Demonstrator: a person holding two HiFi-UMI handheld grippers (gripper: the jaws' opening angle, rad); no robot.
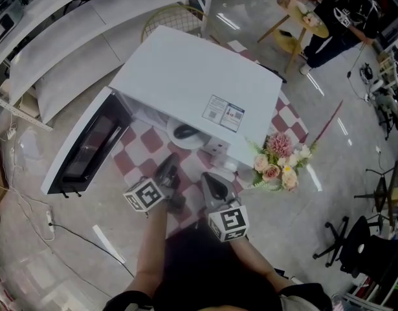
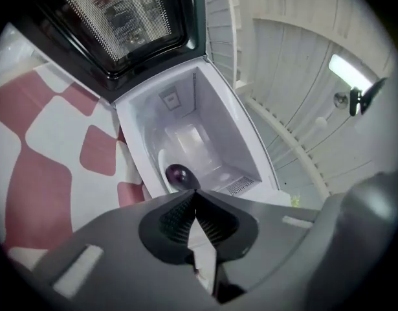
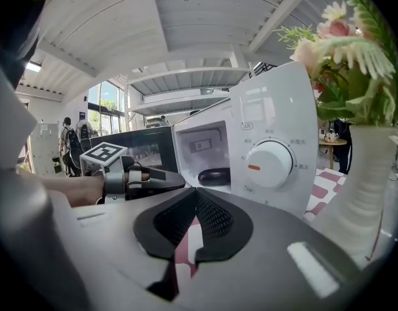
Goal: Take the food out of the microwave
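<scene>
The white microwave (image 1: 199, 83) stands on a red-and-white checked cloth with its door (image 1: 88, 144) swung open to the left. Inside, a dark purple food item (image 1: 186, 132) lies on a white plate (image 1: 176, 140). My left gripper (image 1: 171, 159) is shut and empty, just in front of the open cavity. In the left gripper view its tips (image 2: 195, 193) sit a little short of the food (image 2: 179, 173). My right gripper (image 1: 210, 177) is shut and empty too, in front of the control panel. Its view (image 3: 197, 192) shows the dial (image 3: 270, 162), the food (image 3: 215, 175) and the left gripper (image 3: 180, 181).
A vase of pink and white flowers (image 1: 276, 164) stands close to the microwave's right front corner, beside my right gripper. The checked cloth (image 2: 37, 141) covers the table (image 1: 63, 232). A person sits at a small round table (image 1: 312, 18) in the far background.
</scene>
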